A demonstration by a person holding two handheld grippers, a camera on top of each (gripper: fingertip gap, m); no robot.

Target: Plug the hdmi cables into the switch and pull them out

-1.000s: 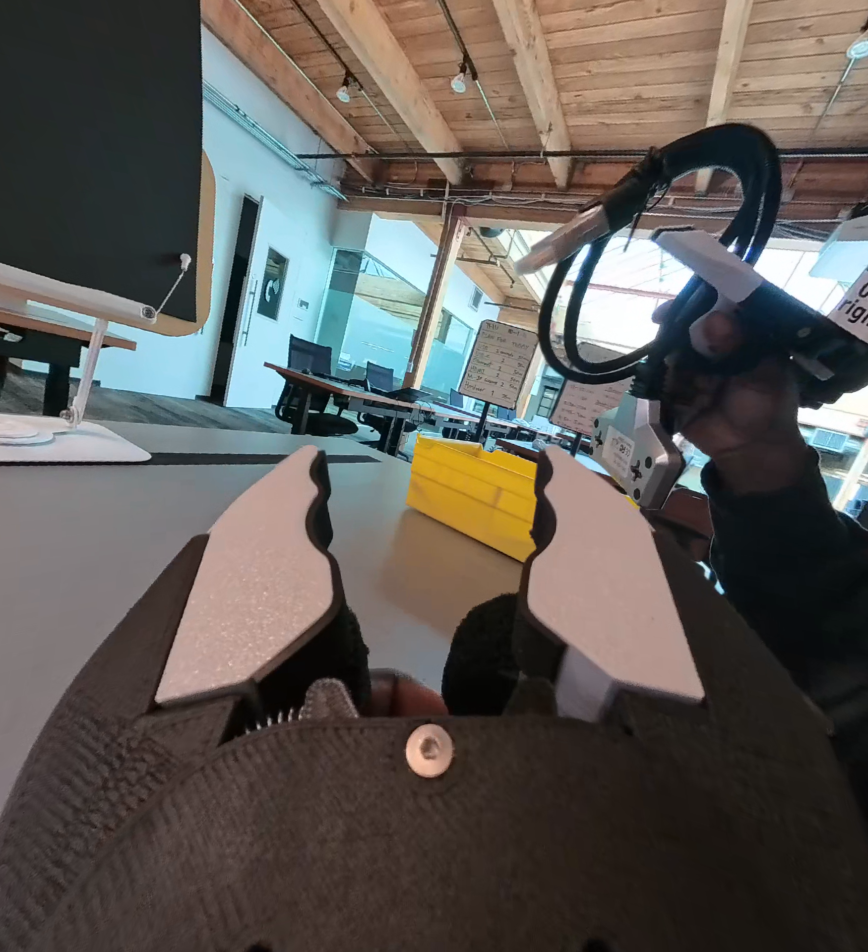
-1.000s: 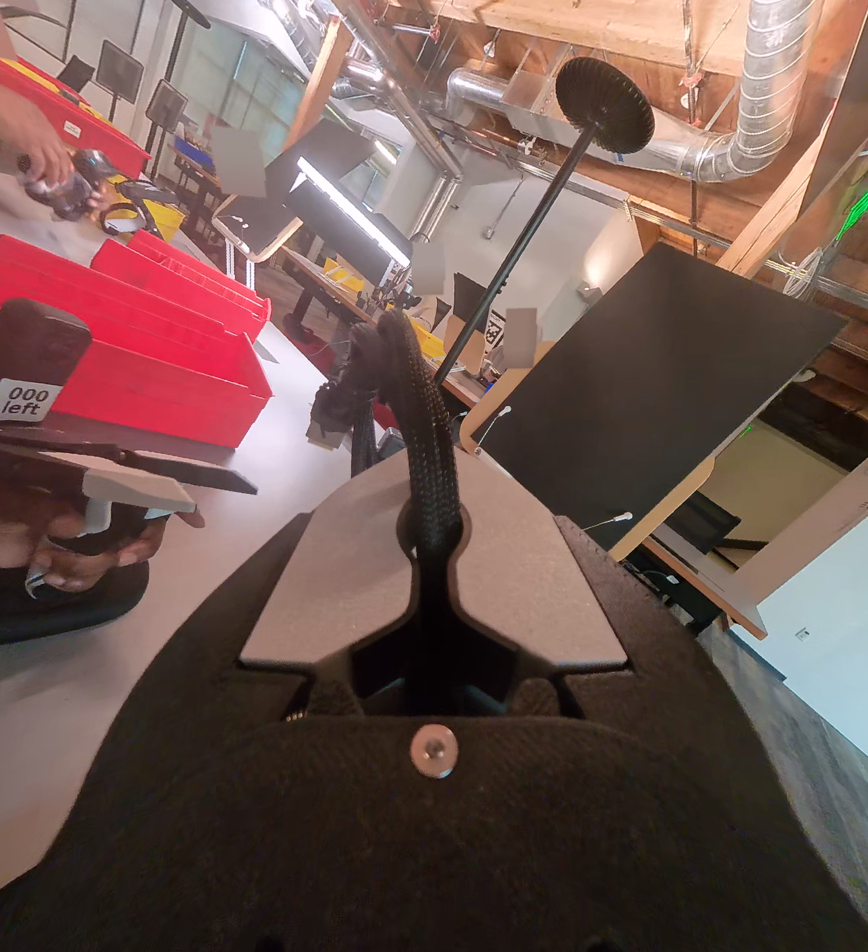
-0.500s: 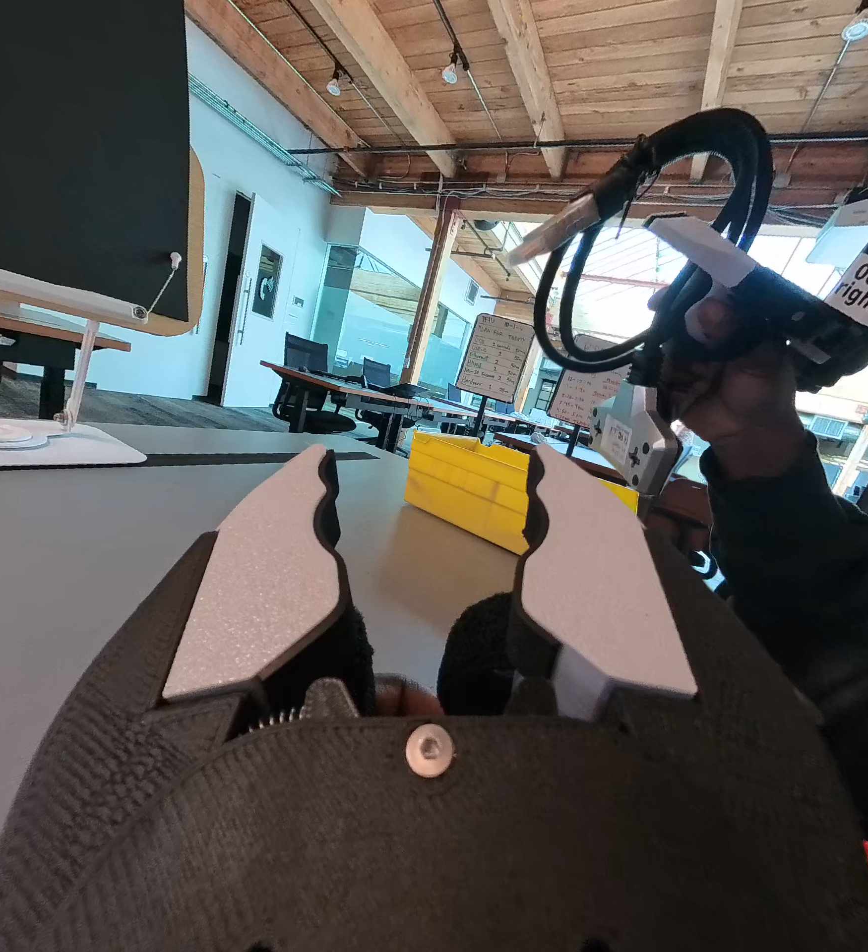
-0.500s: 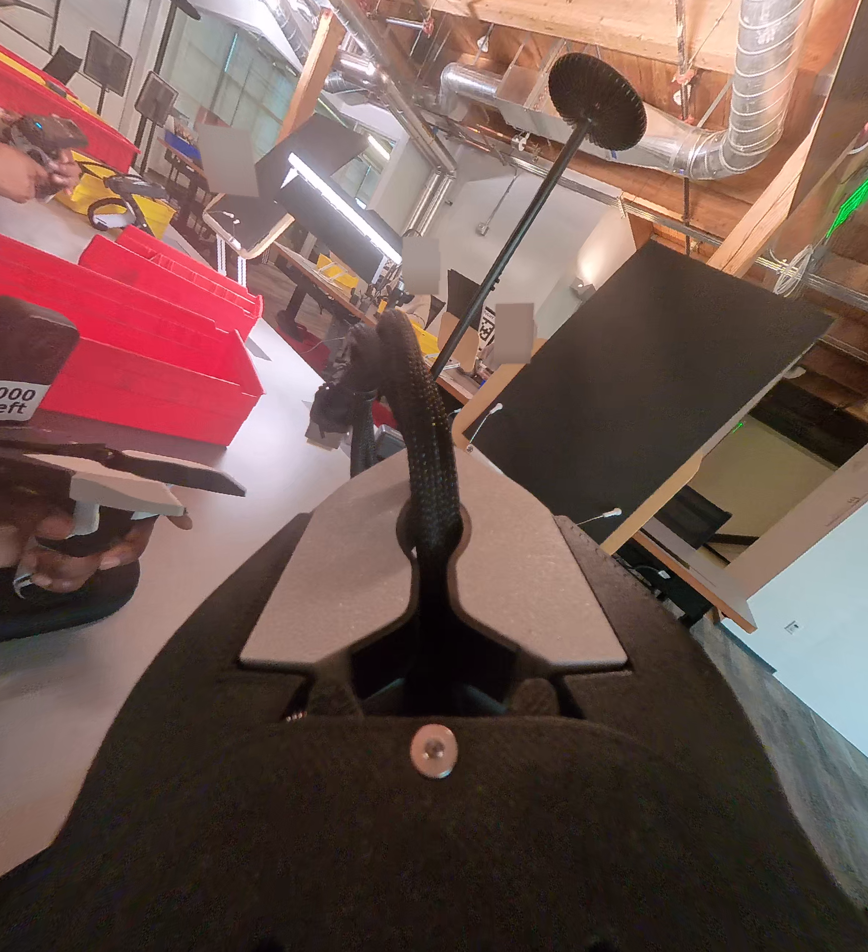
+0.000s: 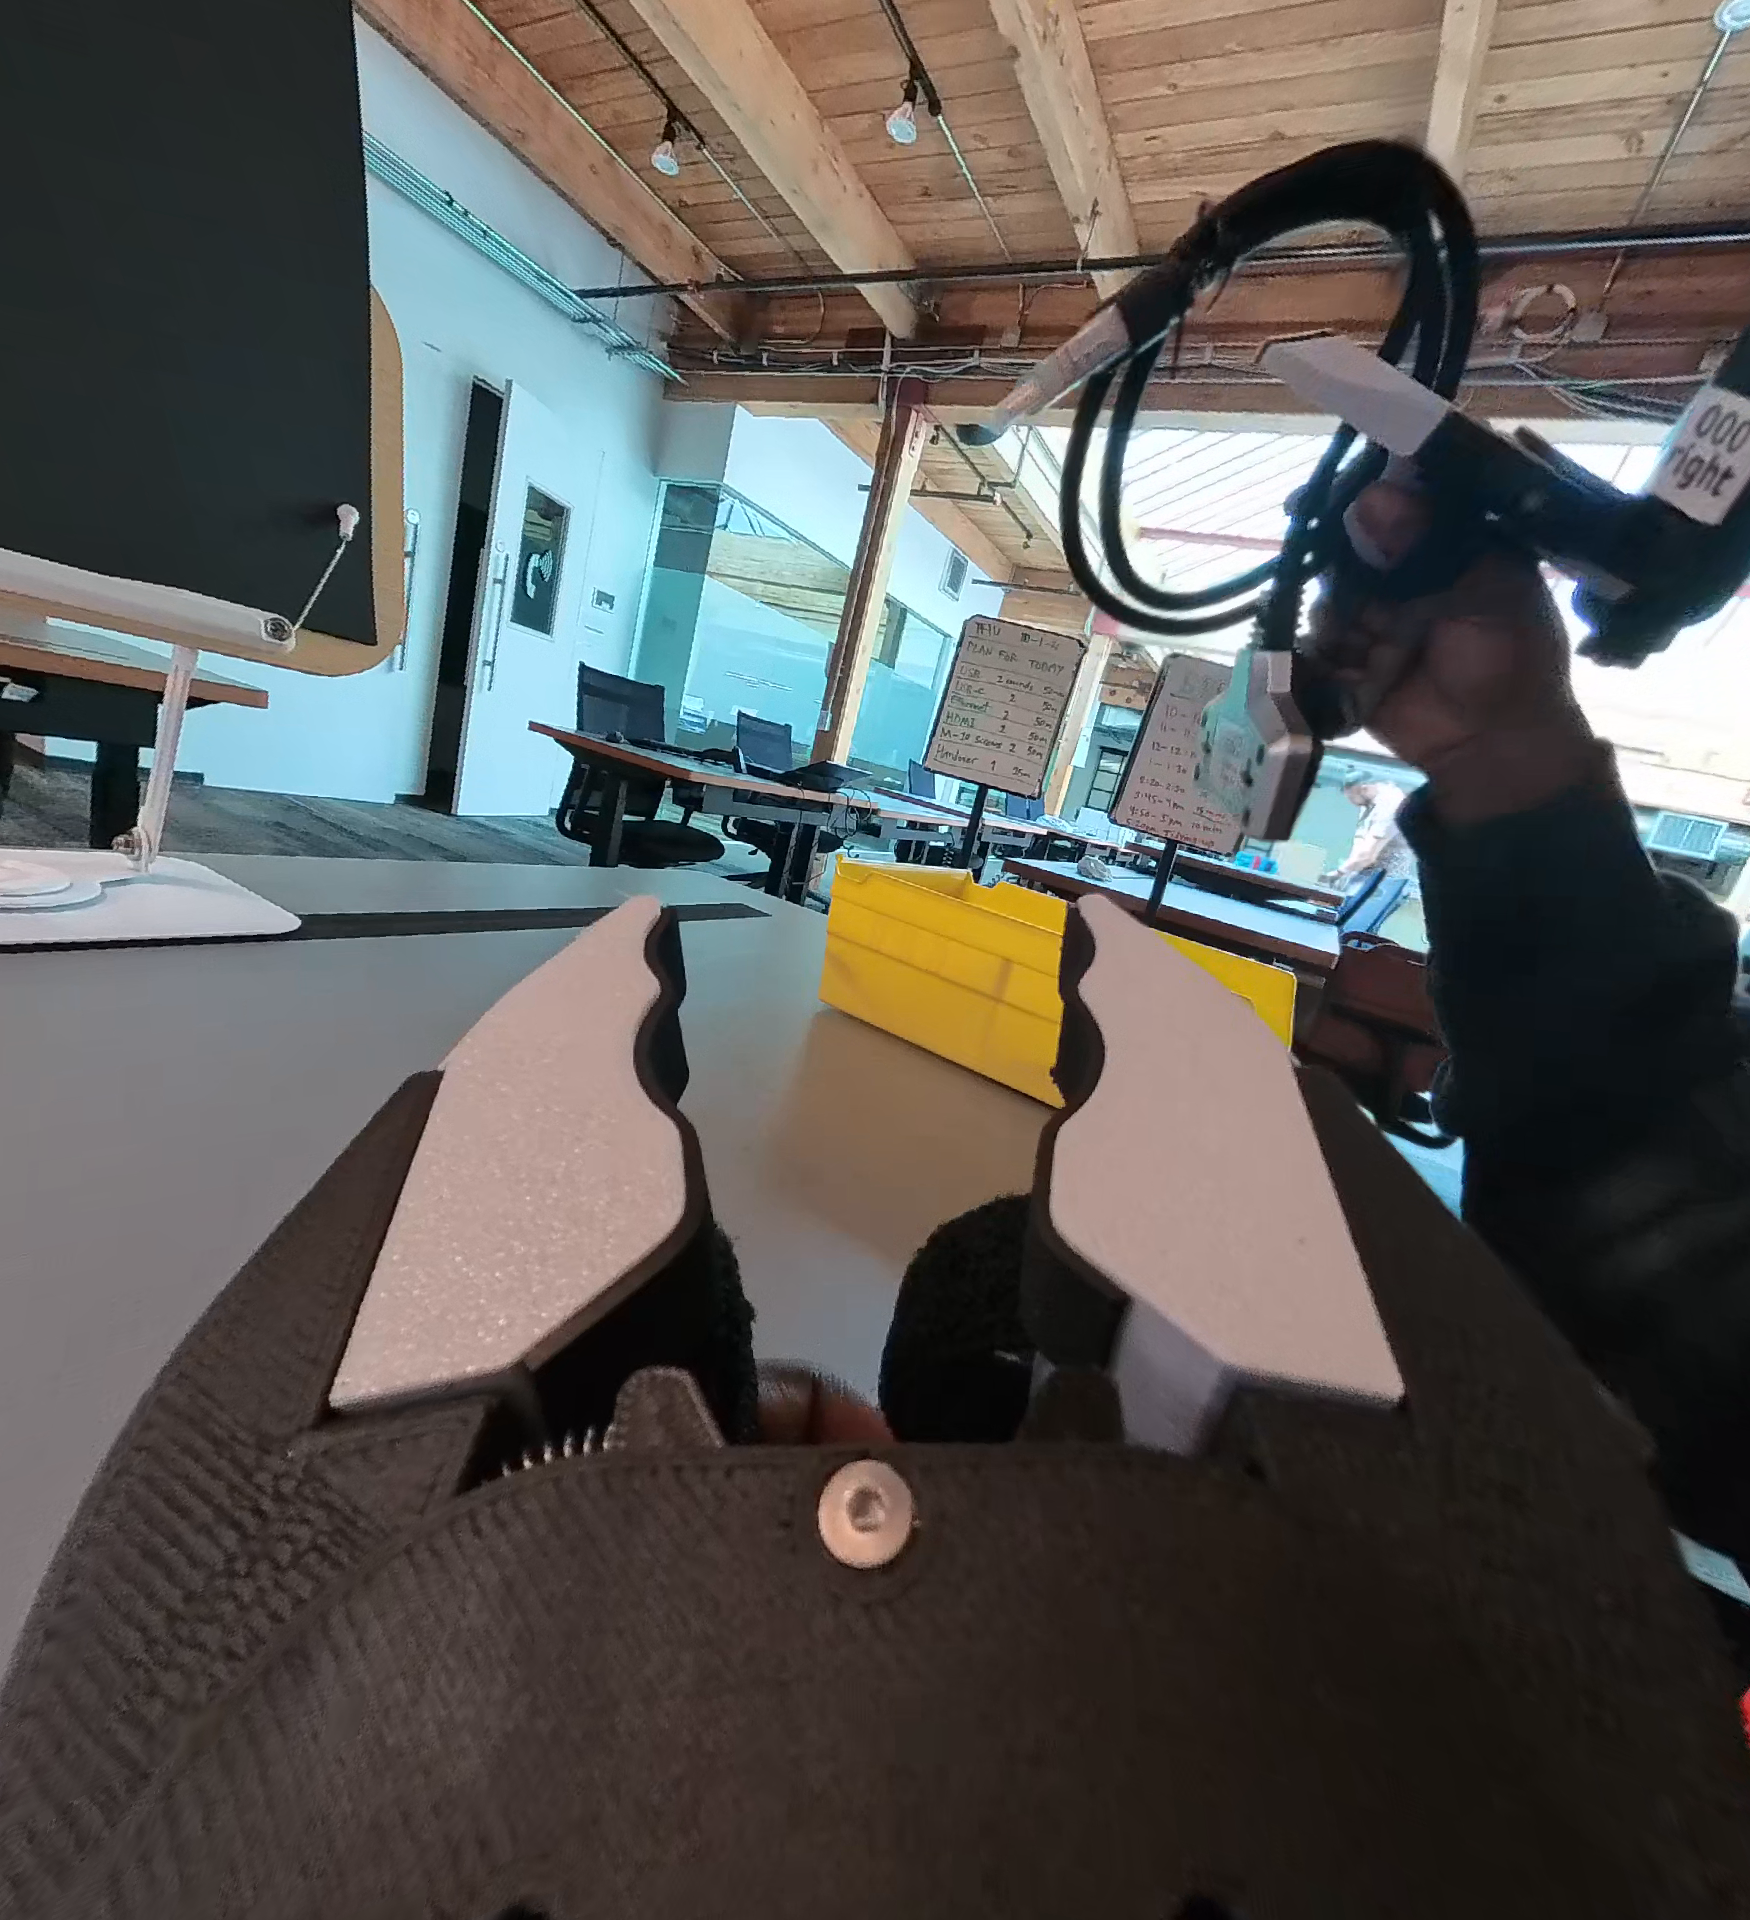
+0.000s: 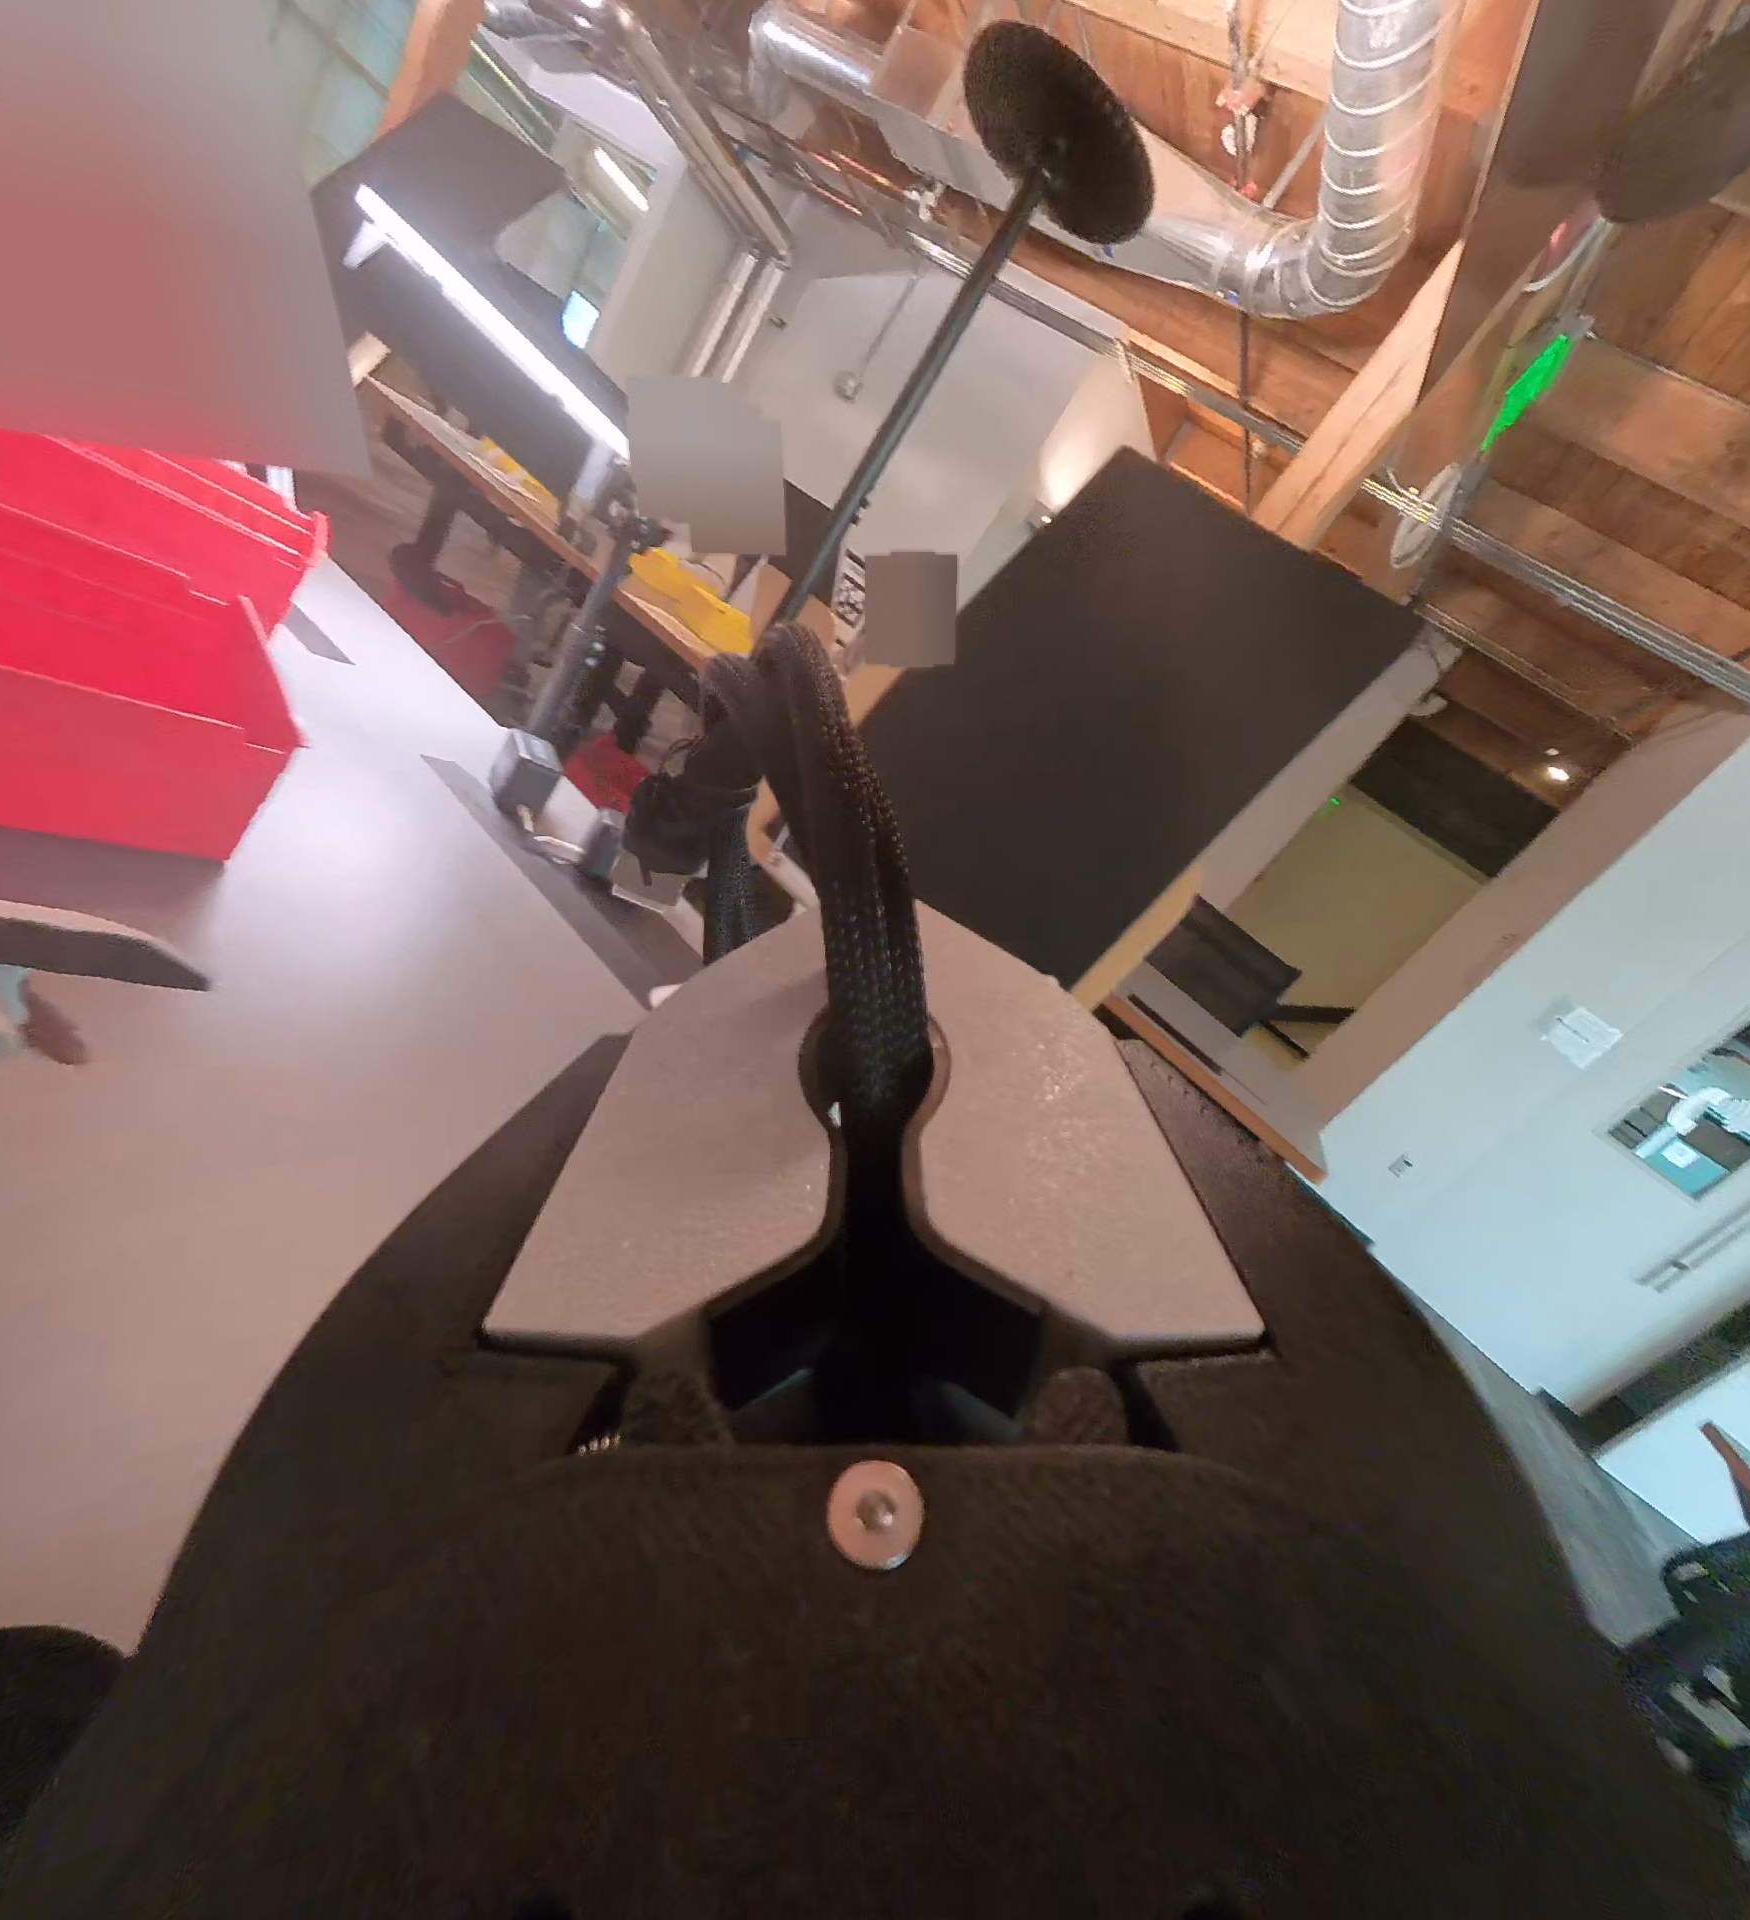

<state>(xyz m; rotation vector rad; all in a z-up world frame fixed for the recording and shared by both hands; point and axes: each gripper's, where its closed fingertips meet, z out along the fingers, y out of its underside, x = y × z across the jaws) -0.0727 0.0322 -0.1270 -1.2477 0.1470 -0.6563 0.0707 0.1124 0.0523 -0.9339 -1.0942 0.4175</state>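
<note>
My right gripper [image 6: 876, 997] is shut on a coiled black braided HDMI cable [image 6: 855, 810] and holds it up in the air. In the left wrist view the same gripper [image 5: 1370, 405] shows at the upper right with the cable loop [image 5: 1266, 416] hanging from it; one silver plug [image 5: 1068, 364] points left and a grey connector block [image 5: 1255, 748] dangles below. My left gripper [image 5: 866, 961] is open and empty, low over the grey table [image 5: 175, 1091]. Its fingertip [image 6: 71, 951] shows at the left of the right wrist view. No switch is in view.
A yellow bin [image 5: 944, 977] stands on the table just beyond my left gripper. Red bins [image 6: 71, 707] stand at the left in the right wrist view. A black panel on a white stand [image 5: 123, 312] is at the far left. Desks and whiteboards lie behind.
The right gripper with the cable has risen and swung right in the left wrist view; its own view has turned away from the left gripper. The left gripper stays open and nearly still.
</note>
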